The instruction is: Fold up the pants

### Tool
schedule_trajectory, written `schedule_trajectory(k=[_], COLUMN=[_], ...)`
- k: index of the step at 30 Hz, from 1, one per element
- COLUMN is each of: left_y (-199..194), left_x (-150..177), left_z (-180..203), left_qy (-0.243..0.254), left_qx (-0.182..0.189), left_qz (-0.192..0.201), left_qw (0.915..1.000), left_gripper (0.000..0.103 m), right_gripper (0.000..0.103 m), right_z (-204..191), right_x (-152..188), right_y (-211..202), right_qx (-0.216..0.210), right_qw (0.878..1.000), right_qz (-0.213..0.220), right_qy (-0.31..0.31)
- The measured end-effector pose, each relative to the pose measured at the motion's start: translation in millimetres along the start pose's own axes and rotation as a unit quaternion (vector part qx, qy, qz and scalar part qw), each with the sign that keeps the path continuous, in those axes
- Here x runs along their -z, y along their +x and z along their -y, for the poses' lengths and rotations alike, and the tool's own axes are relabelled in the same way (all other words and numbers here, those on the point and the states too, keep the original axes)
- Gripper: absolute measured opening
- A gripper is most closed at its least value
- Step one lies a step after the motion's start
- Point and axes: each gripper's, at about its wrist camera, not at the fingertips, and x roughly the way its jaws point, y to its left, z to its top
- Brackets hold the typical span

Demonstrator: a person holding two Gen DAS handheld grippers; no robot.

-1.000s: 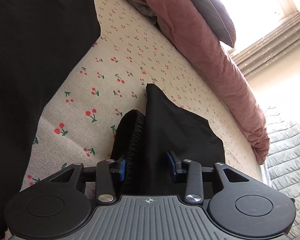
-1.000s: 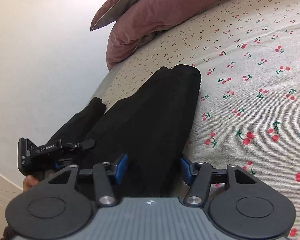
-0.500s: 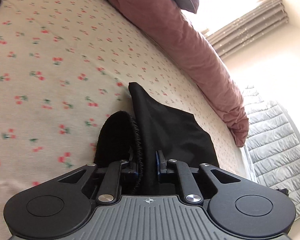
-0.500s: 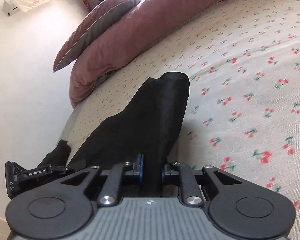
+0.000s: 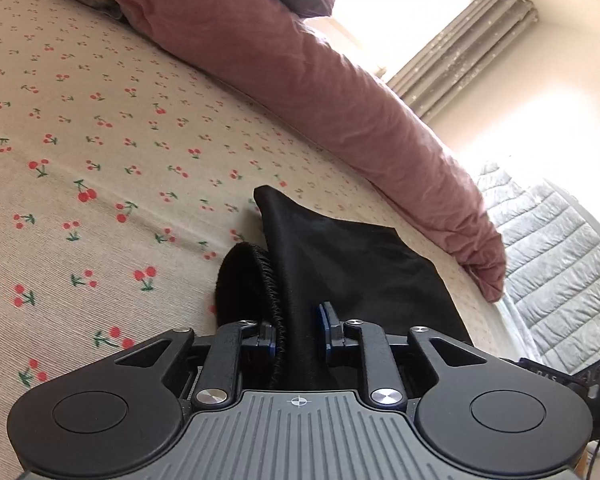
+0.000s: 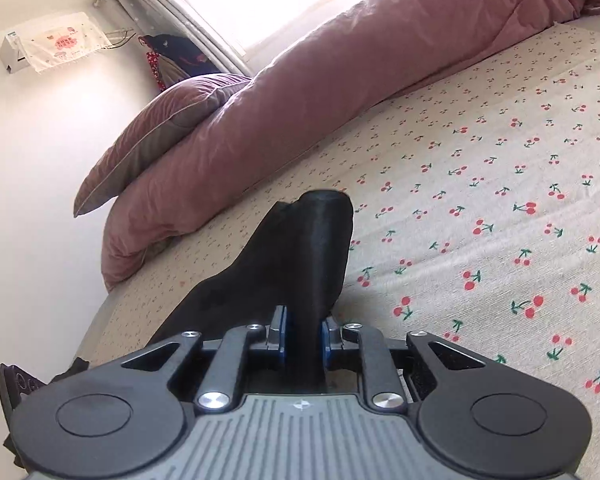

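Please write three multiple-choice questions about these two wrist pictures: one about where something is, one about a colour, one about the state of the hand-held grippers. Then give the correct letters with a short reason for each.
1. Where does the pink duvet lie?
A. along the far side of the bed, beyond the pants
B. under the pants
C. on the floor

2. What colour are the pants?
A. grey
B. black
C. blue

3. What is the state of the two hand-held grippers?
A. both open, clear of the cloth
B. only the left one is shut
C. both shut on the pants

Answers:
1 A: in both views the duvet runs along the bed's far side, beyond the cherry-print sheet.
2 B: the cloth is black in both views.
3 C: the left hand-held gripper pinches the cloth by the elastic waistband, and the right hand-held gripper pinches a fold of the pants.
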Motion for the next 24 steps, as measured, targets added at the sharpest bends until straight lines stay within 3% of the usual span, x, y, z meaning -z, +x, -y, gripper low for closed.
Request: schedule_trajectory(k=[1, 4, 6, 12, 15, 19, 22, 24], left_y=[0, -17, -31, -52, -55, -52, -56, -62], left_x=[-2, -10, -14, -11, -3, 17, 25, 25], left_z=[-3, 5, 9, 26, 35, 42, 46, 49], left_qy=[-0.005, 0.021, 0.04, 0.074, 0.092, 0.113, 0.134, 0.144], left_qx=[-0.009, -0.043, -0.041, -0.021, -0.021, -0.053, -0.073, -0.081], left_qz=[0.002, 0.019, 0.026, -0.005, -0.032, -0.058, -0.043, -0.026], left_qw=[0.9999, 0.9987, 0.998, 0.997, 0.995, 0.9905, 0.9874, 0.986], left_gripper=[0.034, 0.044, 0.045, 0.042, 0.035, 0.022, 0.007, 0.007], right_gripper=[0.034, 0.043, 0.043, 0.049, 0.049, 0.049, 0.049, 0.05], right_z=[3, 3, -3, -26, -34, -45, -51, -55], right_x=[-1, -2, -4, 0, 7, 21, 31, 36], right_y=[4, 4, -5, -34, -37, -37, -38, -41], right_qx=[0.026, 0.049, 0.055, 0.068, 0.067, 0.077, 0.08, 0.083], right_qw=[1.0, 0.999, 0.998, 0.992, 0.991, 0.986, 0.984, 0.981], right_qz=[0.003, 0.002, 0.0, 0.01, -0.002, -0.013, -0.023, -0.023], right_qy=[-0.001, -0.016, -0.037, -0.107, -0.116, -0.145, -0.158, -0.173])
